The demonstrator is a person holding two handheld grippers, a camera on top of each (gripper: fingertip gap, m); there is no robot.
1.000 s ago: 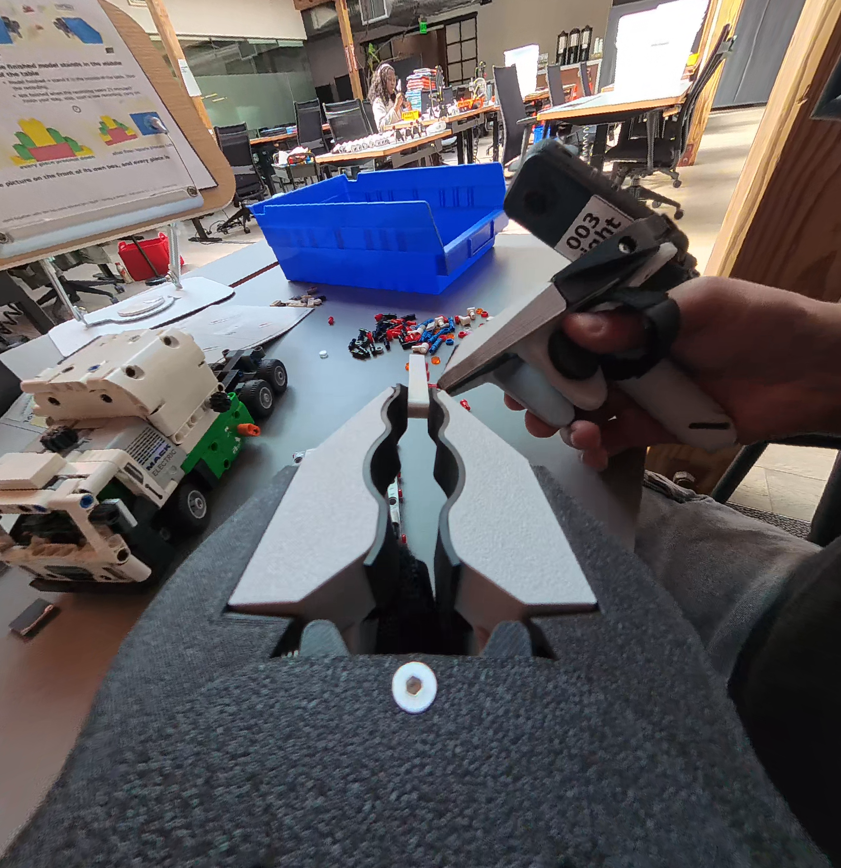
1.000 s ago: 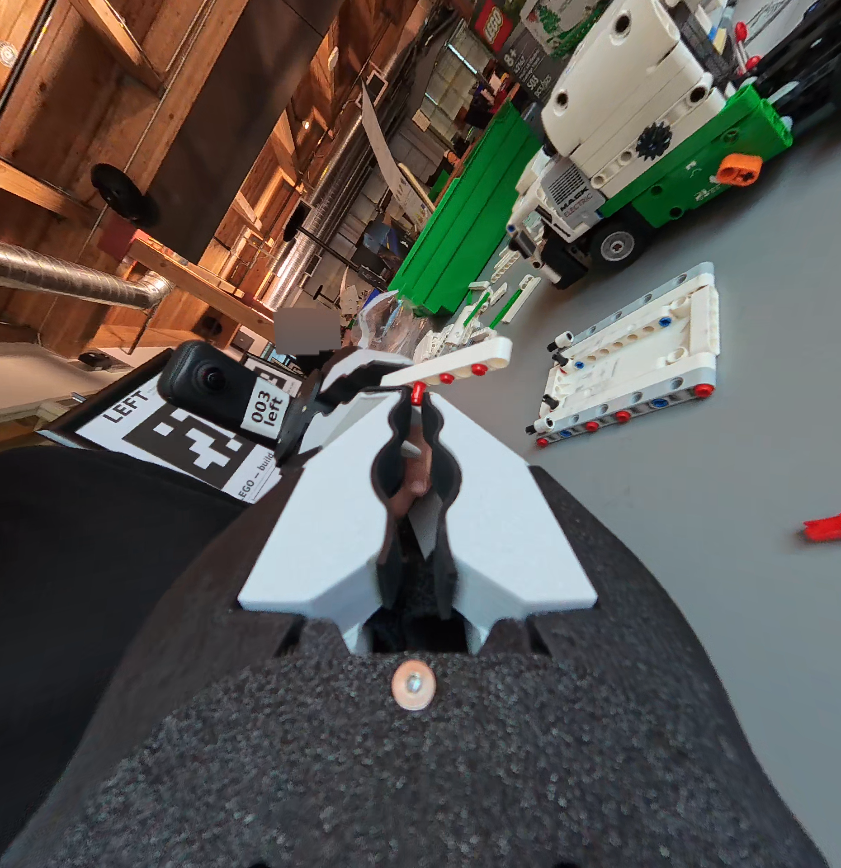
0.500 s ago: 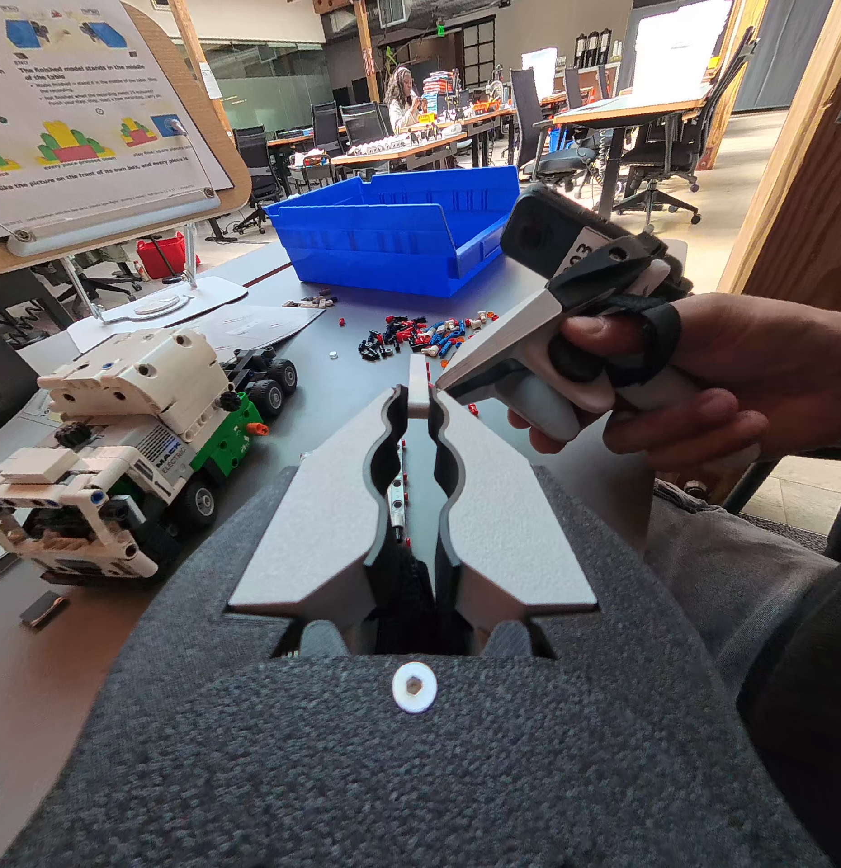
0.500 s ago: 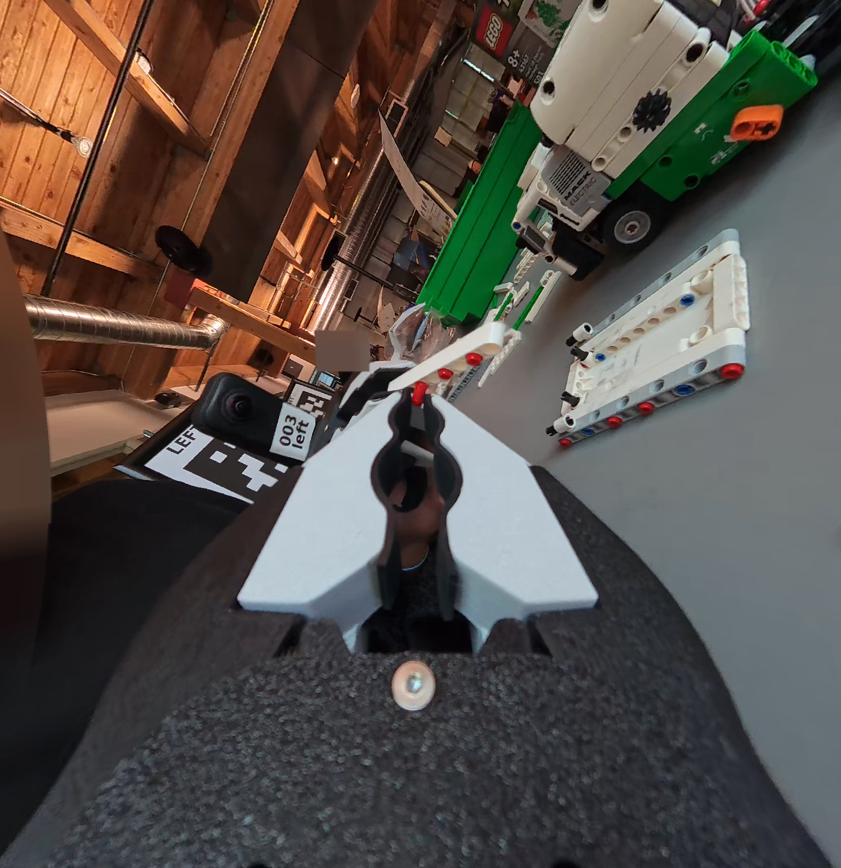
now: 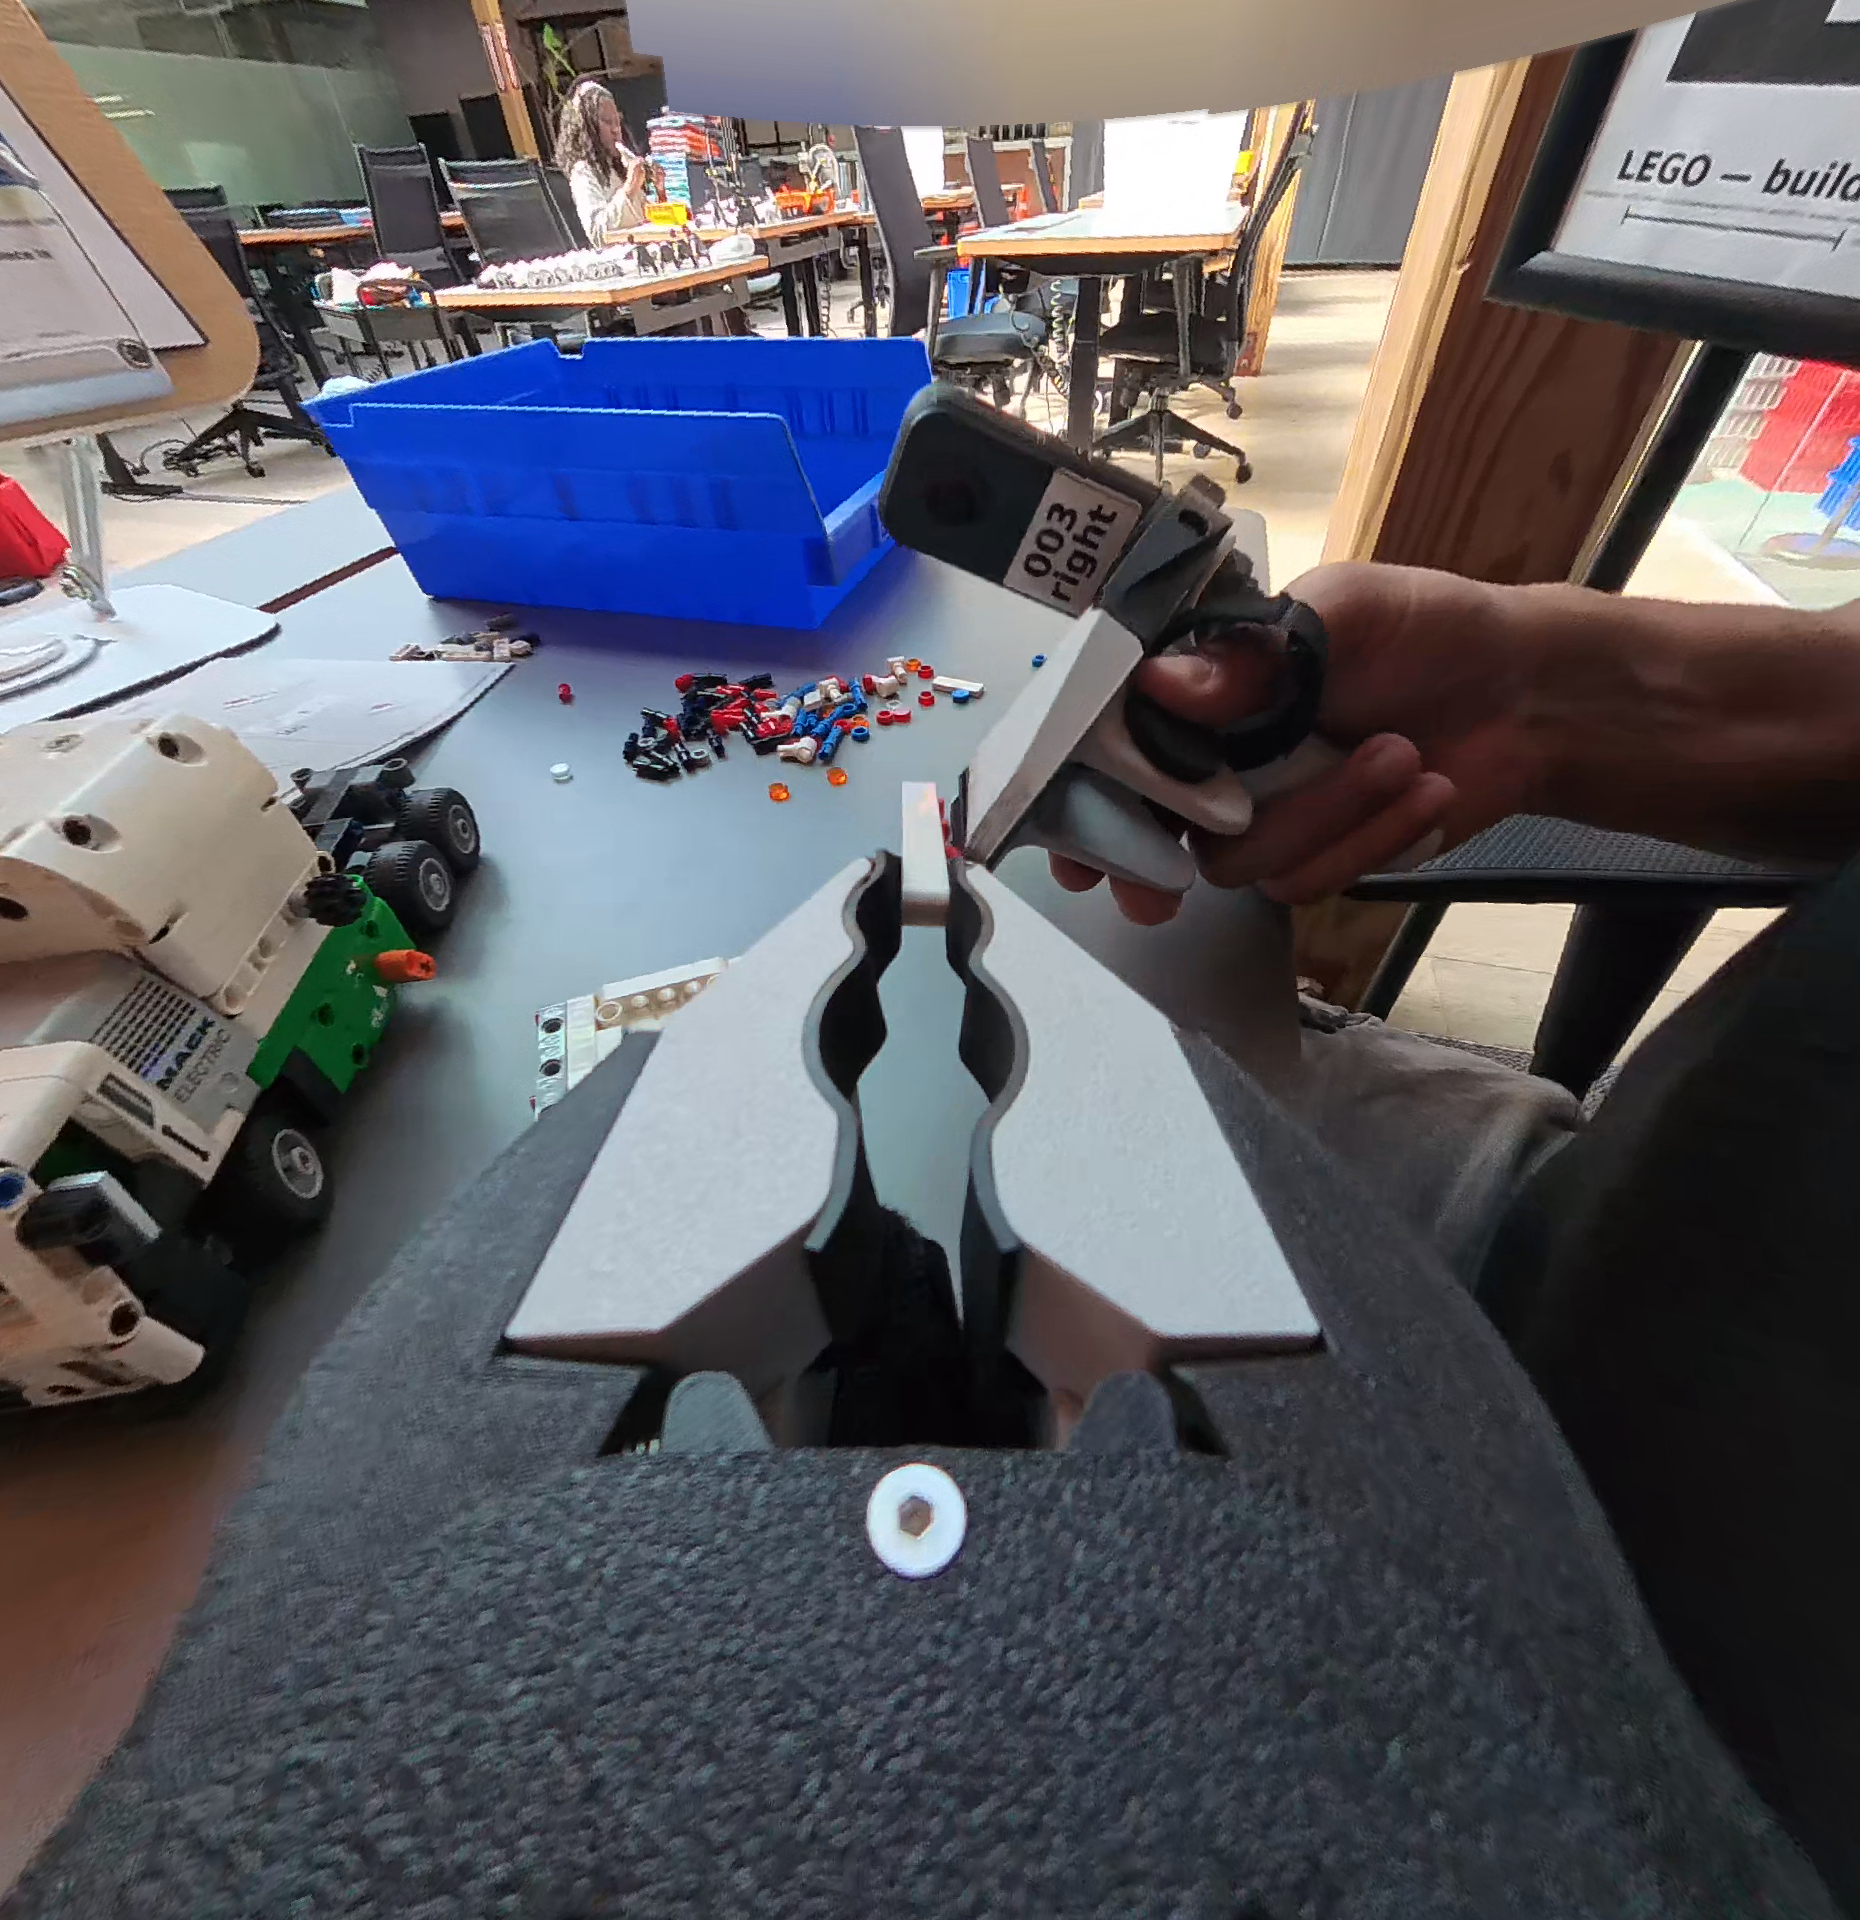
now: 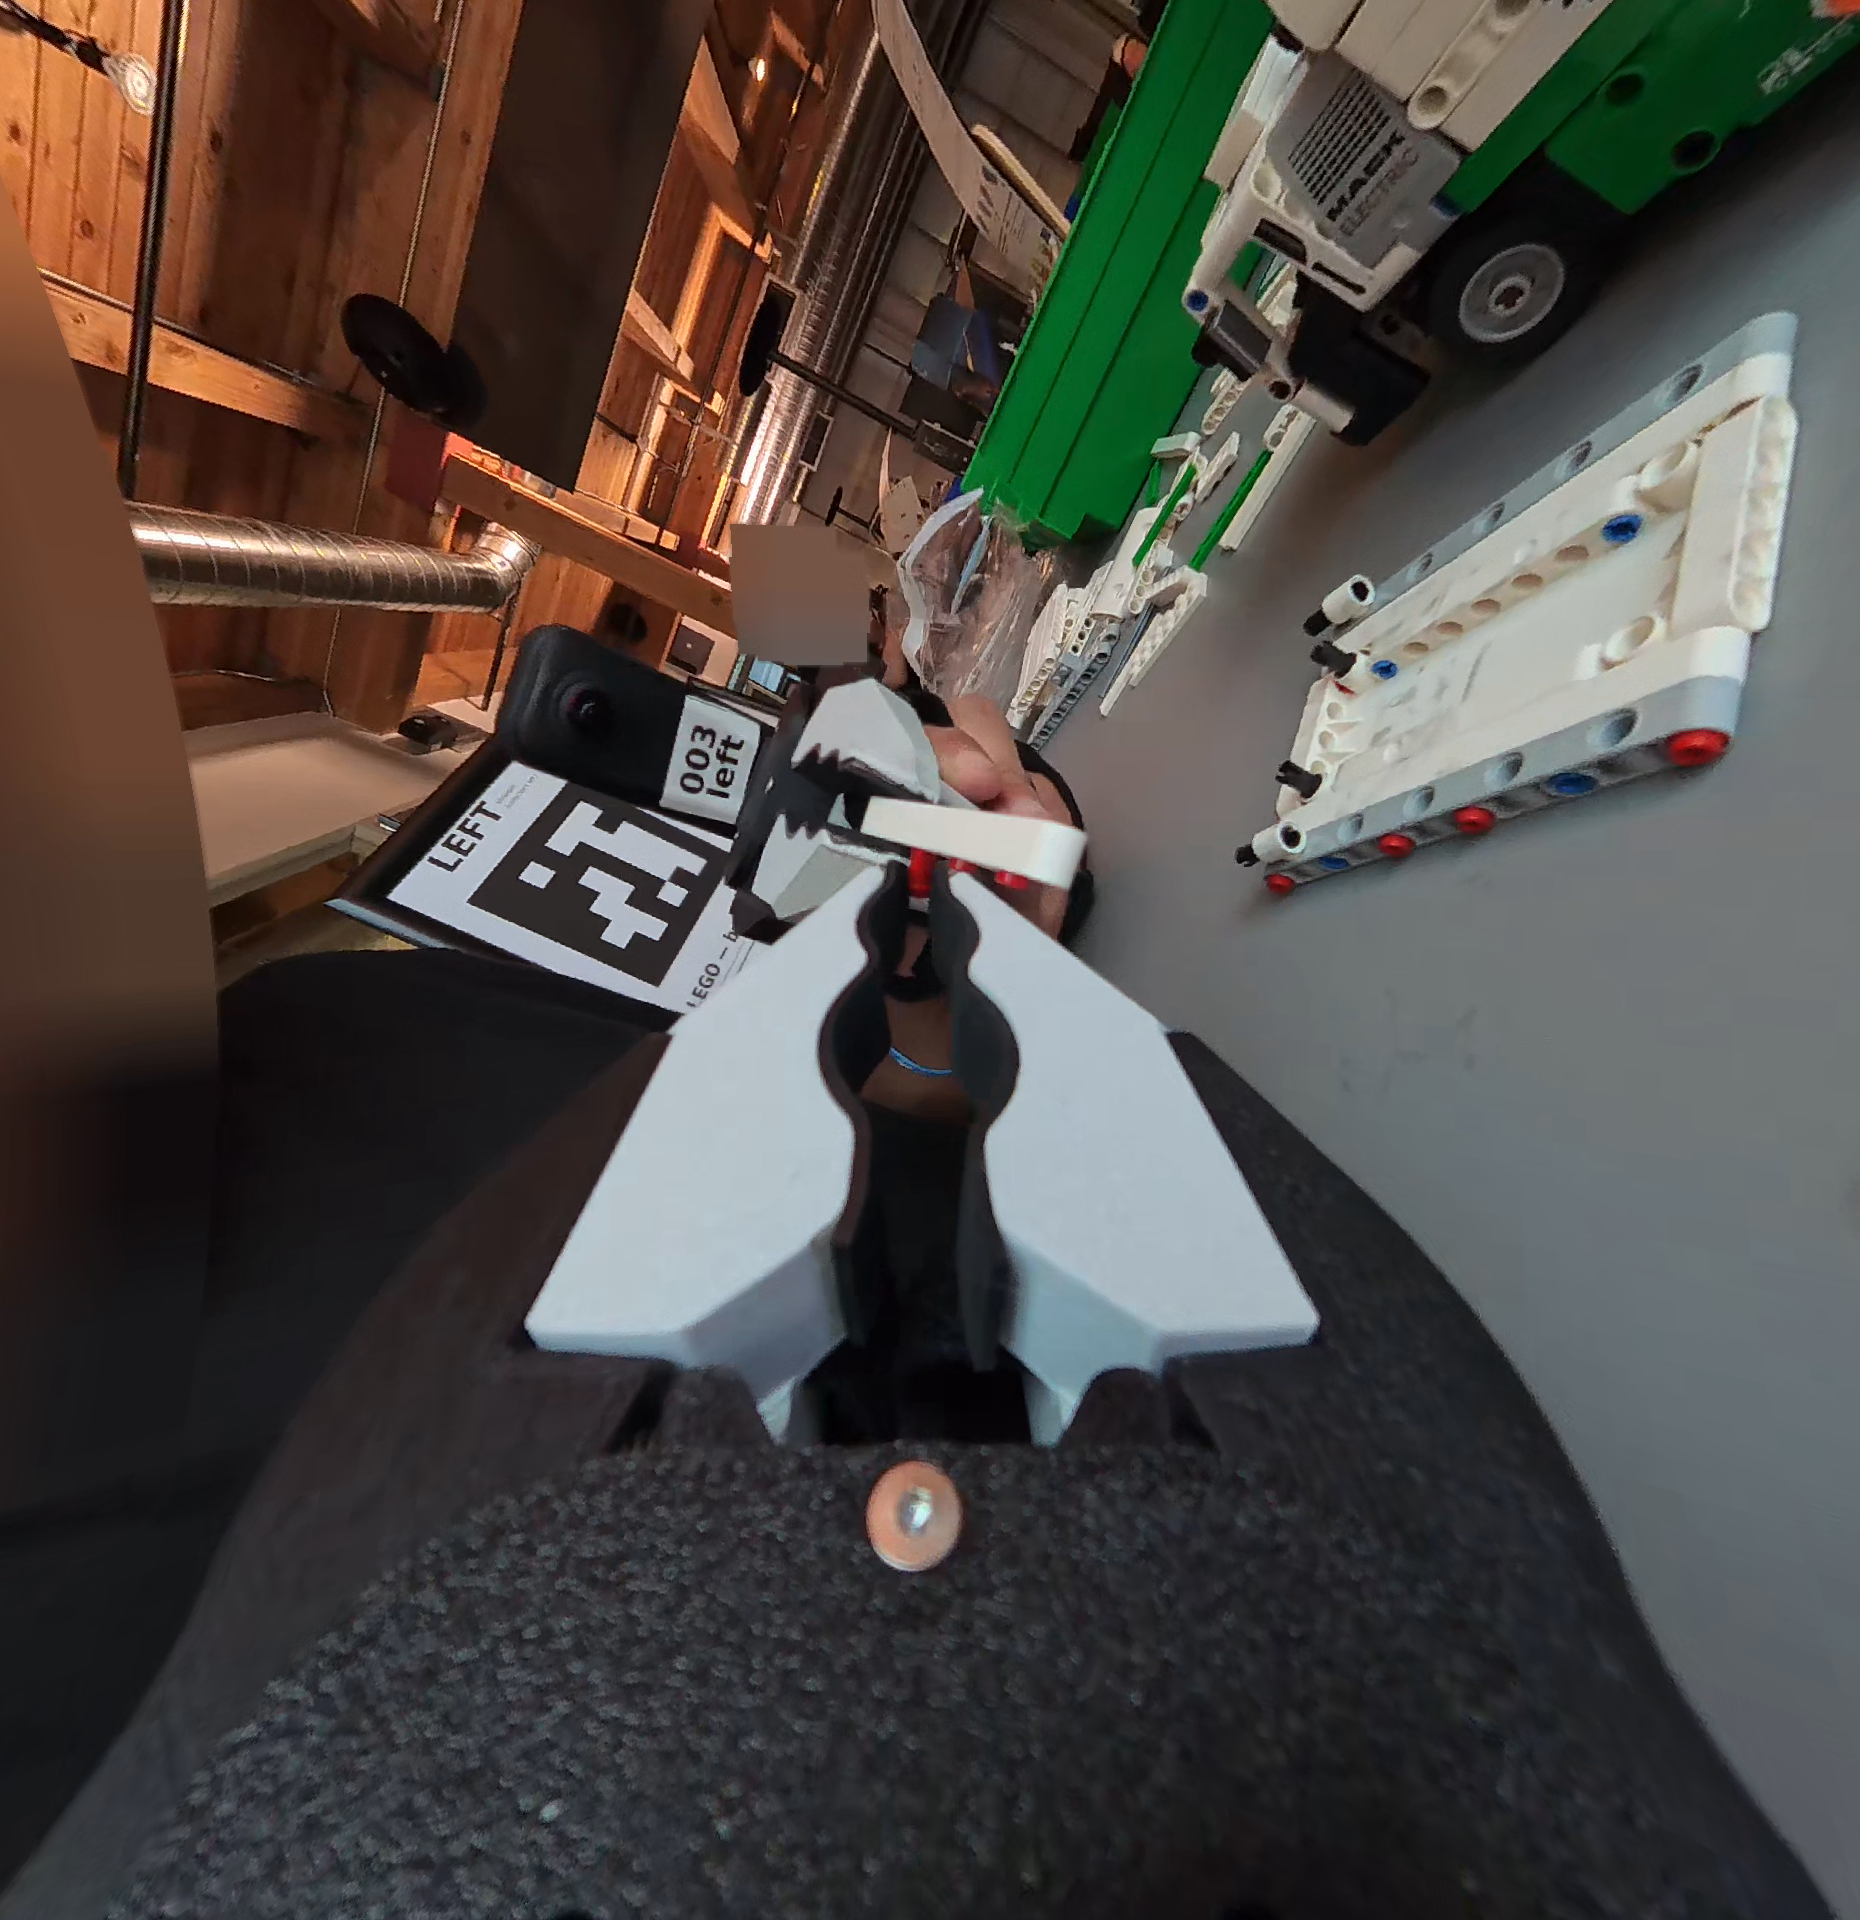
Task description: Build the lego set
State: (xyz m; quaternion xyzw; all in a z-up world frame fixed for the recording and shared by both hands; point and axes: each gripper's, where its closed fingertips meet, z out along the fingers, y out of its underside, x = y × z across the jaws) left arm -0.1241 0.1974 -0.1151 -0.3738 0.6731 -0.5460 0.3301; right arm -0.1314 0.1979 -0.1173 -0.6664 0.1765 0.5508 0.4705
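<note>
My left gripper is shut on a white lego beam, held upright above the grey table. In the right wrist view the same white beam sticks out of the left gripper, with red pins on its underside. My right gripper is shut on a red pin that touches the beam's underside. In the left wrist view the right gripper meets the beam's right side. A white and green lego truck stands at the left. A white and grey panel assembly lies flat on the table.
A blue bin stands at the back of the table. A pile of small loose pins lies in front of it. An instruction board on a stand is at the far left. Green parts and loose white pieces lie beyond the panel. My two grippers' fingertips are within a few centimetres of each other.
Both grippers have come closer together. The red pin in the right gripper has moved up against the white beam's underside. The left view has swung right and lower toward the table.
</note>
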